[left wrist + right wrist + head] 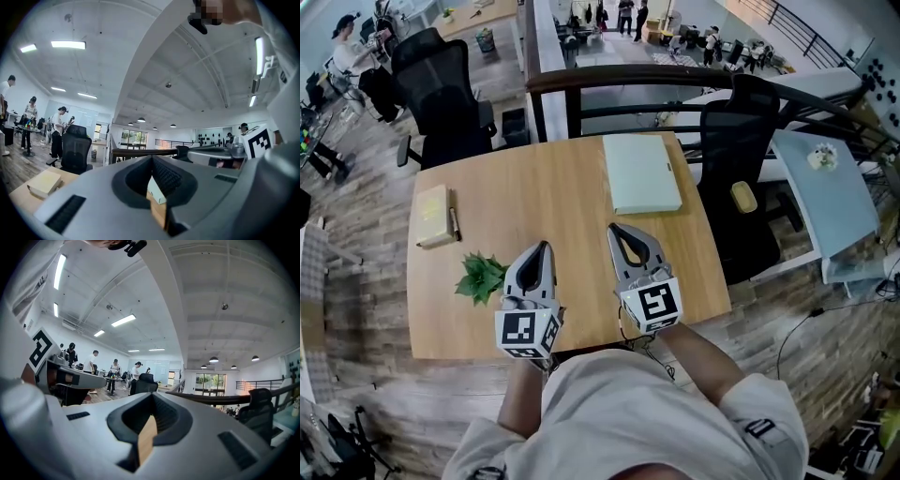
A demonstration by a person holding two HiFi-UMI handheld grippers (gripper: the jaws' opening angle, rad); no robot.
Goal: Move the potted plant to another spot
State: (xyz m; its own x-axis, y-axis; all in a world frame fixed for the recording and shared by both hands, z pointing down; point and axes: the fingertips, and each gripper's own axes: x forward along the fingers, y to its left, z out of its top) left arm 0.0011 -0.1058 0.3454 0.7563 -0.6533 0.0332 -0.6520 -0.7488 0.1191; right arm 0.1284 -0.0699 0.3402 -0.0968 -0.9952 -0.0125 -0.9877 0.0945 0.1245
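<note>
Overall level: bright, even indoor light in all three views, slightly cool in colour.
Sources: ceiling strip lights [68, 44] and round lamps [213, 359] overhead; daylight enters through the far windows [133, 137].
Shadows: soft and short on the tabletop [562, 187]; darkest in the hollow between the fingers [93, 192].
Glare: the strip lights and windows burn out to white.
Distortion: strong fisheye; the railing [675, 80] and floor [356, 281] curve towards the head view's edges, and both gripper views sit in a round frame with black corners.
Focus: the fingers nearest the lens are soft, while the distant room is sharper.
Masking: a mosaic patch lies at the top of the left gripper view.
</note>
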